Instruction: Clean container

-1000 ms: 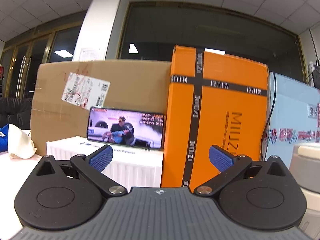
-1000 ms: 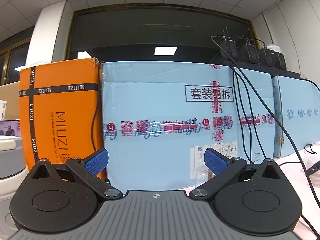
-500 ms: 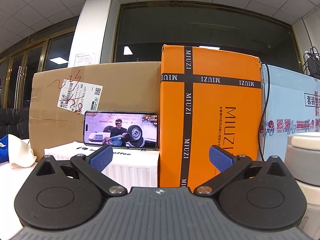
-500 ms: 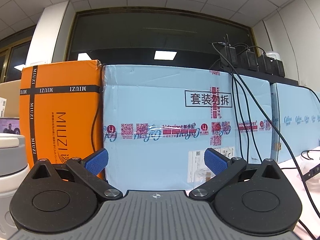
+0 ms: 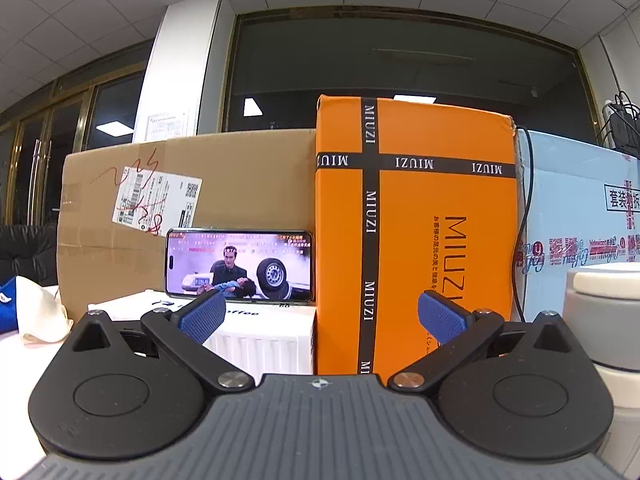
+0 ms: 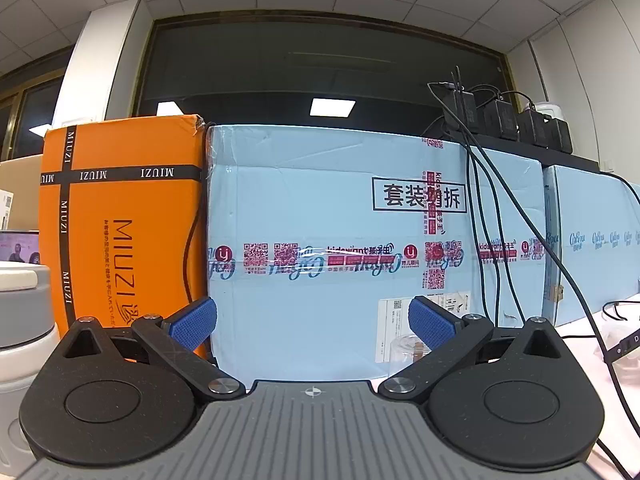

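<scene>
Since a second earlier, the left gripper (image 5: 320, 316) had swung so the orange box (image 5: 412, 232) drifted rightward in its view and the phone (image 5: 239, 267) sat more squarely ahead, while the right gripper (image 6: 312, 326) had barely shifted. Both grippers were spread wide and held nothing. The grey-and-white container (image 5: 604, 320), lid on, stood just beside them at frame edge, between the two; by my judgement cleaning had not begun.

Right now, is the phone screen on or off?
On. The phone, propped sideways against the brown carton, shows a bright video picture with a man beside a car wheel.
</scene>
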Tool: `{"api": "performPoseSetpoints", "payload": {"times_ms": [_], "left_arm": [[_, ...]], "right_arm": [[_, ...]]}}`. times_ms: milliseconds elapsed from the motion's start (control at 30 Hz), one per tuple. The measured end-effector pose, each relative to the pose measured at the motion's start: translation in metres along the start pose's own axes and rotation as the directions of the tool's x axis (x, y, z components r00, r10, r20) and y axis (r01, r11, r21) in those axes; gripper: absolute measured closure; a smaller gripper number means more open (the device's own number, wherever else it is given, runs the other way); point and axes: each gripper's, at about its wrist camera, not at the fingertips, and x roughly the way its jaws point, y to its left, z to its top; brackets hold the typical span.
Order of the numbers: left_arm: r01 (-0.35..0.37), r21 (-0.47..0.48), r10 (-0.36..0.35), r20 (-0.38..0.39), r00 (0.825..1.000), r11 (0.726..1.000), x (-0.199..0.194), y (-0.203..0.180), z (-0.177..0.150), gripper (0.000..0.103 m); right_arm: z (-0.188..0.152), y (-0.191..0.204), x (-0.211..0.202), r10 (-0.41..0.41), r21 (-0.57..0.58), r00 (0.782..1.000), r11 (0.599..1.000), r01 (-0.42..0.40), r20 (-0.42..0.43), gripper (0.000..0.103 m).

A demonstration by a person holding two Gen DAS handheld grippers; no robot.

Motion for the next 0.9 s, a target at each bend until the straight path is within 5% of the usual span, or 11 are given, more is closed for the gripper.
{"api": "performPoseSetpoints", "payload": {"times_ms": [900], "left_arm": [[-0.014, 0.003, 0.014, 0.011, 1.0, 1.0, -0.002, -0.0005, -0.0007, 0.0]], "right_arm": [[-0.0005, -0.0017, 0.0021, 0.01, 0.012, 1.0, 1.0, -0.01, -0.014, 0.0]]}}
